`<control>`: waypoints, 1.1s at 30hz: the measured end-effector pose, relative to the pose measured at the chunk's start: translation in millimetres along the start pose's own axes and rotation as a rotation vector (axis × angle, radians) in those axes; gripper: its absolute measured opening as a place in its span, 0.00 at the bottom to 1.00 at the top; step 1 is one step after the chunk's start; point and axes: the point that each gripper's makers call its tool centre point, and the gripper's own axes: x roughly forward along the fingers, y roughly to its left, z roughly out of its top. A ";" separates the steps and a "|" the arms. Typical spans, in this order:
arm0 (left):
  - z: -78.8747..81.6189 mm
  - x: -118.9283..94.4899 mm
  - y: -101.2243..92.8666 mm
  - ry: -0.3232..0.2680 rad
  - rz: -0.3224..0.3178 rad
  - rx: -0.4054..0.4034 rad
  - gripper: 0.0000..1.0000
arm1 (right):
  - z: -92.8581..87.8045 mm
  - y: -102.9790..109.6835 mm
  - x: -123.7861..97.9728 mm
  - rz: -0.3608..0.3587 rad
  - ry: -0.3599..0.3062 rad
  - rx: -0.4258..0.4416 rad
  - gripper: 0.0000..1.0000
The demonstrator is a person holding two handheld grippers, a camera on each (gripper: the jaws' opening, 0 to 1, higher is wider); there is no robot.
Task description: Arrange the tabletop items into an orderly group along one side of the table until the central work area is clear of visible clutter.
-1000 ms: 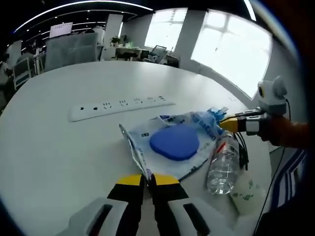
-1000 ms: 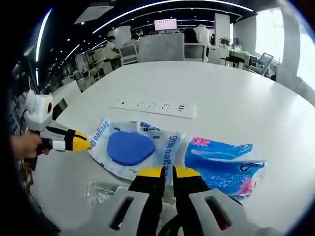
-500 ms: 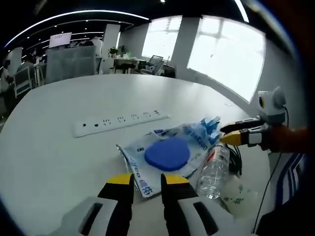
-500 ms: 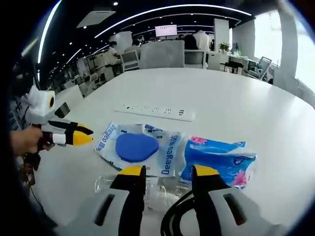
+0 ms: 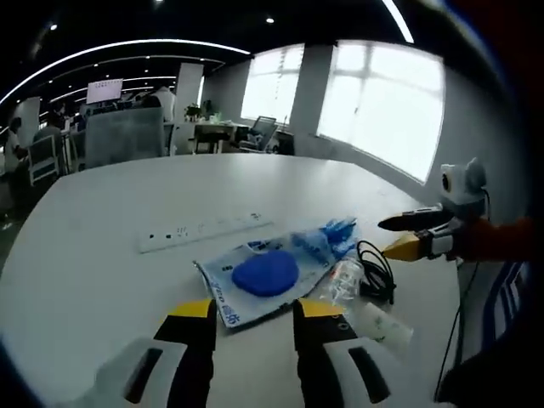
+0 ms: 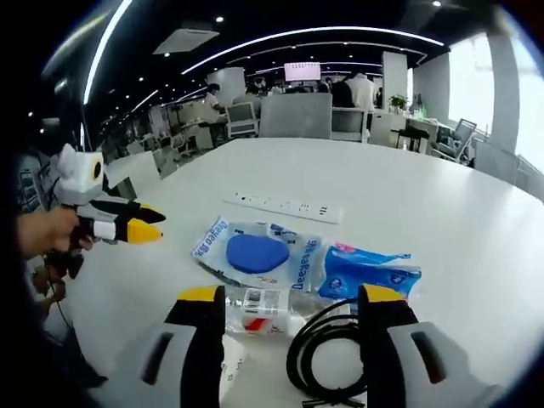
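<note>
Two grippers, left gripper [image 5: 252, 316] and right gripper [image 6: 291, 304], both gape wide, holding nothing. Ahead of them lie packet [image 6: 255, 256], tissue pack [image 6: 368, 273], bottle [image 6: 265, 301] and cable [image 6: 327, 353]; bare table [image 6: 399, 195] stretches beyond.

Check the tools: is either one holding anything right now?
Nothing is held. The left tool and right tool both stand open and empty above the pouch, bottle and cable.

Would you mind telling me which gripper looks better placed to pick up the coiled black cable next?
Probably the right gripper. Its open jaws stand either side of the black cable, with the plastic bottle just beyond. The left gripper faces the blue-disc packet, with the cable off to its far side.
</note>
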 end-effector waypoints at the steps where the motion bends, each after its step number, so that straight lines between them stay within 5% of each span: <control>1: 1.1 -4.6 -4.4 -0.004 -0.002 0.006 0.40 | 0.7 2.3 -5.7 0.002 -0.008 -0.007 0.63; 13: -1.6 -42.5 -32.9 -0.051 -0.042 0.034 0.61 | -10.0 11.3 -45.7 0.000 -0.068 -0.085 0.82; 25: -15.9 -84.7 -23.1 -0.081 0.025 -0.012 0.79 | -18.7 9.7 -76.7 -0.006 -0.113 -0.087 0.99; 33: -23.5 -103.7 -24.8 -0.095 0.032 0.024 0.90 | -29.1 3.7 -97.6 -0.027 -0.109 -0.074 1.00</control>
